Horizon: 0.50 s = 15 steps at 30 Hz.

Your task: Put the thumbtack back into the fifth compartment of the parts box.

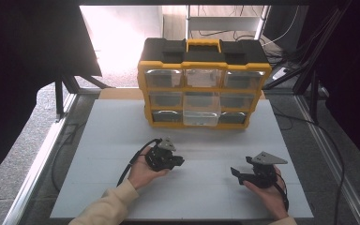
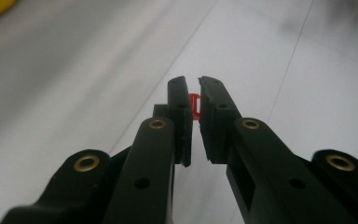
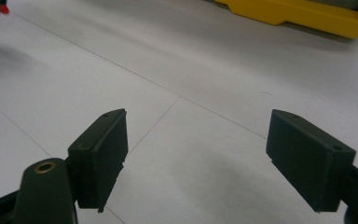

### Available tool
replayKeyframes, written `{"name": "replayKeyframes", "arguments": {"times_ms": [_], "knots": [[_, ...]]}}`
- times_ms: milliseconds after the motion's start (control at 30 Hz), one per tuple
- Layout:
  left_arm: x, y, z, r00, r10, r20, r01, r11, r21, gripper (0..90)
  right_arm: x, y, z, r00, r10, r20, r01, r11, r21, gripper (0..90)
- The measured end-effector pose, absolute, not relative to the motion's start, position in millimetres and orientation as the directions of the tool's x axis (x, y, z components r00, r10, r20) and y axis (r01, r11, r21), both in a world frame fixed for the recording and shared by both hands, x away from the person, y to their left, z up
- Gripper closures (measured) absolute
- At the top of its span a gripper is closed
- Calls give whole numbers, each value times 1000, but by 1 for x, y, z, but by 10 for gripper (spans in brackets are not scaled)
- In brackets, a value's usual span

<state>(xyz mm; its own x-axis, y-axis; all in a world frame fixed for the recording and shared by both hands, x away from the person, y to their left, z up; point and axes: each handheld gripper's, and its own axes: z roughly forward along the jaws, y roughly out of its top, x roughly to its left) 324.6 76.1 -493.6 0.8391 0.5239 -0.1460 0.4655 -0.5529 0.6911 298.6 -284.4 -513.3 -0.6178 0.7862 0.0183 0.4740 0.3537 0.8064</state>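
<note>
Item: small red plastic piece [image 2: 195, 106], bright and partly hidden, pinched between the near-closed jaws of the left gripper [image 2: 193, 98] just above the white surface [image 1: 122, 136]; its exact shape cannot be told. Left gripper [image 1: 180, 161] rests in an upturned hand left of centre with jaws pointing right; right gripper [image 1: 236, 174] sits well apart at the right, held low with its jaws spread wide and nothing between them. Also present: yellow-and-black drawer organiser [image 1: 201, 84] upright at the far edge, one clear drawer [image 1: 200, 115] in the middle column pulled partway out.
</note>
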Motion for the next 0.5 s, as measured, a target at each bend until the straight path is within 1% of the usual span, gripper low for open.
{"name": "replayKeyframes", "arguments": {"times_ms": [200, 367, 500], "knots": [[325, 85, -479, 830, 536, -158, 460, -495, 738, 823, 299, -285, -513, -617, 787, 19, 474, 353, 807, 210], [325, 92, -464, 828, 542, -145, 436, -459, 774, 822, 299, -285, -513, -617, 786, 20, 474, 352, 807, 210], [326, 97, -448, 820, 550, -158, 430, -409, 805, 822, 299, -285, -513, -618, 786, 17, 473, 354, 807, 210]]}}
